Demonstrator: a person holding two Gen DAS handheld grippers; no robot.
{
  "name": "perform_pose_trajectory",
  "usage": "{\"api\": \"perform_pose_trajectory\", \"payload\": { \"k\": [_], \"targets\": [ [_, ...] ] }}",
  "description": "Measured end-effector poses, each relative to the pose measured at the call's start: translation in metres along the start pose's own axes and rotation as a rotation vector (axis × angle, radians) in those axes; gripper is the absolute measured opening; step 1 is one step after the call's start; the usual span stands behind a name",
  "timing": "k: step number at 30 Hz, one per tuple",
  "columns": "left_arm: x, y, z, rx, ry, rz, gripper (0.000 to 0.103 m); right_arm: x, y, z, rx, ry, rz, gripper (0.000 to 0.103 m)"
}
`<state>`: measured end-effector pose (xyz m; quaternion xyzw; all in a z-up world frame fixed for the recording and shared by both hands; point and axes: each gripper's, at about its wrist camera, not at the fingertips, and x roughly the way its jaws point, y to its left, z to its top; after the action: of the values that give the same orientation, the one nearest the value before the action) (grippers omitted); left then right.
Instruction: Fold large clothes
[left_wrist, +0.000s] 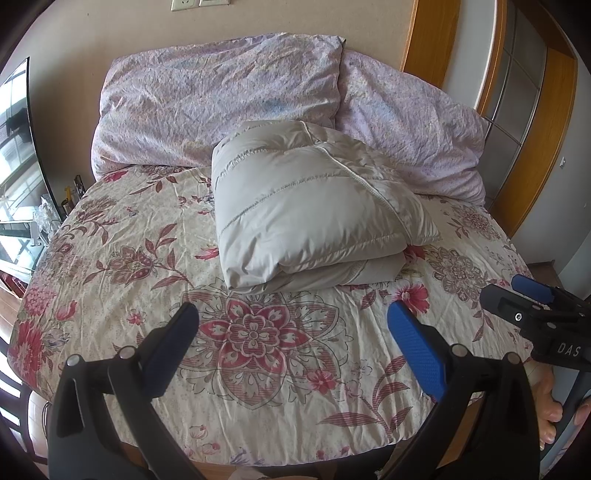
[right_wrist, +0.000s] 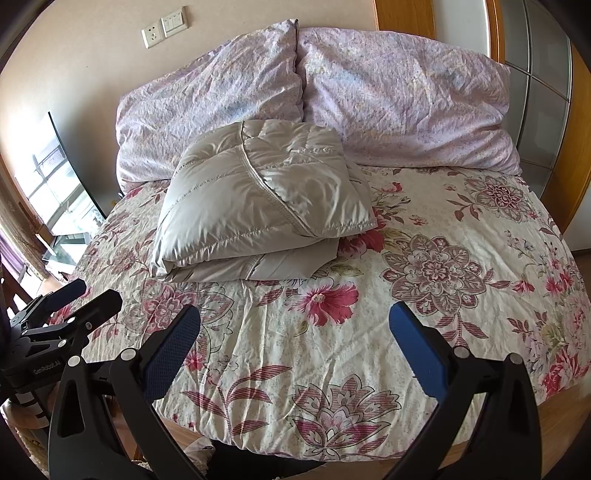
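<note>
Left gripper (left_wrist: 293, 341): black two-finger claw with blue ribbed pads, near the foot of the bed, jaws spread wide and grasping nothing; it hangs above the sheet, apart from the jacket.
Right gripper (right_wrist: 295, 343): same black claw with blue pads, likewise released and empty, level with its partner, which shows at the left edge of its own view.
Floral bedsheet (left_wrist: 110, 280): cream cotton printed with red and mauve flowers, lightly creased, bare between the claws and the garment.
Folded jacket (right_wrist: 258, 199): pale grey, shiny quilted down jacket, lying mid-bed as a compact two-layer bundle, top layer slightly skewed over the lower one, far edge just against the pillows.
Pillows (right_wrist: 402, 92): two crumpled lilac-print pillows leaning on the beige wall behind the jacket.
Step in hand, as judged: the fold looks finished or nearly so; only squaring remains.
Doing it well: approach low with both claws, press the puffy top layer flat before letting go, since trapped air may spring it open.
Alignment: nudge the overhanging right corner inward so both layers' edges match.
Risk: the slick fabric may slide off the lower layer if pinched from one side only.
</note>
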<state>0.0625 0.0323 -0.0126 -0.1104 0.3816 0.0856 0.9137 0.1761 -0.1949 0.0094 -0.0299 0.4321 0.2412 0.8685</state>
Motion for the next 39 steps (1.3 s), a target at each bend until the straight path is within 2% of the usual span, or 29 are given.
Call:
{"api": "perform_pose_trajectory", "payload": {
  "k": [39],
  "targets": [
    [0.0078,0.0,0.001,-0.001,0.018,-0.001,0.101,0.0035,-0.0026,0.0009,0.004,-0.001,0.007,0.102]
  ]
}}
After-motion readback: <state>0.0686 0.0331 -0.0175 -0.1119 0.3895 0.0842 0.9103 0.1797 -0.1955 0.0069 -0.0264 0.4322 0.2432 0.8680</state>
